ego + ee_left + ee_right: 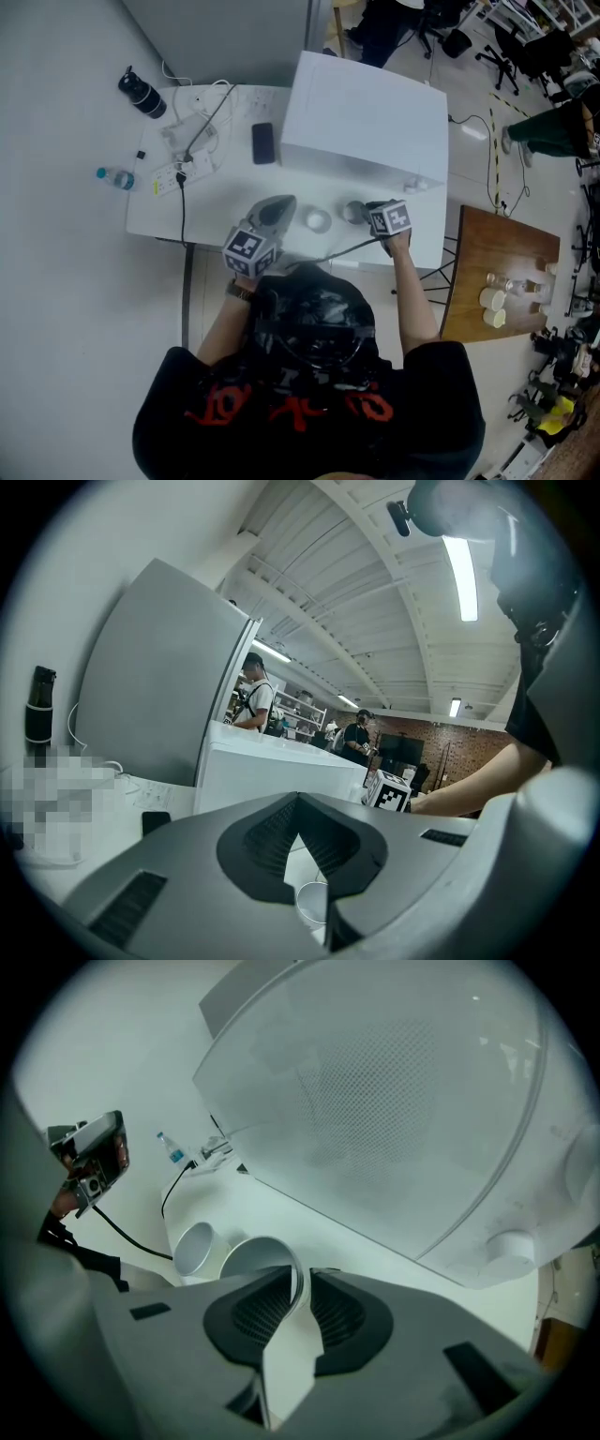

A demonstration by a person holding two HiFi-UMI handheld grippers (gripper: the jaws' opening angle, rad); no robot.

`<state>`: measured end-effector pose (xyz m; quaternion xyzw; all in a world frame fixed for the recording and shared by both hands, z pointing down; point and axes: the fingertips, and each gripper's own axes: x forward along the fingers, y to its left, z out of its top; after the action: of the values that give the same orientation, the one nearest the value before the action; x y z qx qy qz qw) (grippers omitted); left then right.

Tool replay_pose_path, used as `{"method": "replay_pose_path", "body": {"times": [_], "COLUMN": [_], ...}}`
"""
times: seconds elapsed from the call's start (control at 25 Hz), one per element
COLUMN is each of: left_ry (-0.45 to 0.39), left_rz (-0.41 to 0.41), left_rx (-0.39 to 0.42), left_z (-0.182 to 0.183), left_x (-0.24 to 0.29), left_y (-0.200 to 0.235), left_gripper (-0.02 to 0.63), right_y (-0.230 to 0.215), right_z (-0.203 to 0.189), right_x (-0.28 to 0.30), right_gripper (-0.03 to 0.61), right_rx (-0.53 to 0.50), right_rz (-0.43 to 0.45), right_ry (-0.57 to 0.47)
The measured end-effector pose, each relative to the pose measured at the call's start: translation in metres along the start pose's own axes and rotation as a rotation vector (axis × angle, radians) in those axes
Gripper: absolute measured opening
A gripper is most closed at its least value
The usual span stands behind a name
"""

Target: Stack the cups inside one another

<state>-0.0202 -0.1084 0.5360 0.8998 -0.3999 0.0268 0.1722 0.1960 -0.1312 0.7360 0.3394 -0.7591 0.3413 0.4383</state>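
**A:** Starting on our left, how does the left claw (298, 799) stand?

**B:** Its tips meet with nothing between them, and it points roughly level over the table (211, 202). Just beyond and below those tips stands the first cup (314, 902), upright with its mouth up.

**A:** And to the right of that?

**B:** The second cup (251, 1258) is close against the first. We cannot tell whether they touch. The right claw (302, 1277) points steeply down onto it. Its jaws are a little apart and astride the wall, one over the mouth and one outside. We see a dark sliver between the outer pad and the rim, so we judge it not yet clamped.

**A:** So the step in hand is taking hold of that cup?

**B:** We think so, since nothing is nested yet. To do it well, we would first sink the claw until the pads cover a good stretch of wall below the rim. Then we would close gently, because a thin wall probably buckles under a hard squeeze. We would lift straight up so the neighbour at the claw's left is not knocked. After that we would keep the cup upright and lower it centred over the other mouth. The left claw could steady the first cup if it slides.
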Motion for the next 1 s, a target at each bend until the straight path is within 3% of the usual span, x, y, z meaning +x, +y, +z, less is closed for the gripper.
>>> {"method": "replay_pose_path", "body": {"times": [0.24, 0.44, 1.0], "left_ry": [-0.004, -0.001, 0.009], "left_rz": [0.014, 0.021, -0.02], "left_rx": [-0.008, -0.011, 0.006], "left_z": [-0.001, -0.002, 0.006], "left_x": [-0.004, -0.005, 0.006], "left_y": [0.004, 0.004, -0.005], "left_gripper": [0.0, 0.0, 0.0], "right_y": [0.003, 0.003, -0.011], "right_z": [-0.002, -0.01, -0.022], "right_x": [0.01, 0.008, -0.04], "right_gripper": [0.069, 0.032, 0.032], "right_rx": [-0.021, -0.019, 0.037], "right_rz": [0.006, 0.011, -0.021], "right_ry": [0.045, 0.055, -0.046]}}
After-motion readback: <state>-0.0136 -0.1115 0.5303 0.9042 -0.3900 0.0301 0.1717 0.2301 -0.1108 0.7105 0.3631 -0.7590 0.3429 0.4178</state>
